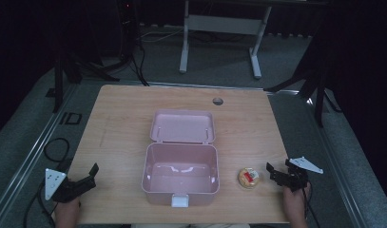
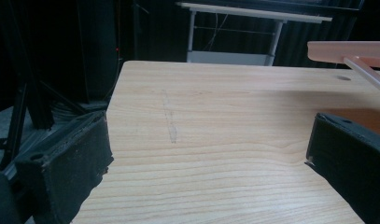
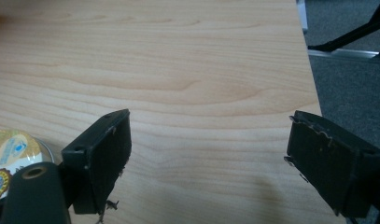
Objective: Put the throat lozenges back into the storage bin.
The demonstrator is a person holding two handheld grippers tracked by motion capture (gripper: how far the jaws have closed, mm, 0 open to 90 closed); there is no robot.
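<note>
1. Pink box (image 1: 180,173) sits mid-table, lid flung back, ready for loading.
2. Round snack cup (image 1: 248,177) rests just right of it.
3. Right gripper (image 1: 276,174) released, jaws spread, near the cup for pickup.
4. Left gripper (image 1: 89,176) released, holding nothing, parked clear of the box.

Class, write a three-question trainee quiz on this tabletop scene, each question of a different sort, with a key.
1. True or false: the pink plastic box in the middle of the wooden table stands with its hinged lid shut.
2. Which gripper is nearer the small round yellow-topped container: A left gripper, B right gripper?
3. Fill in: the jaws of both grippers stand ____.

Key: 1 false, the lid lies back open; 2 B; 3 open, holding nothing.
</note>
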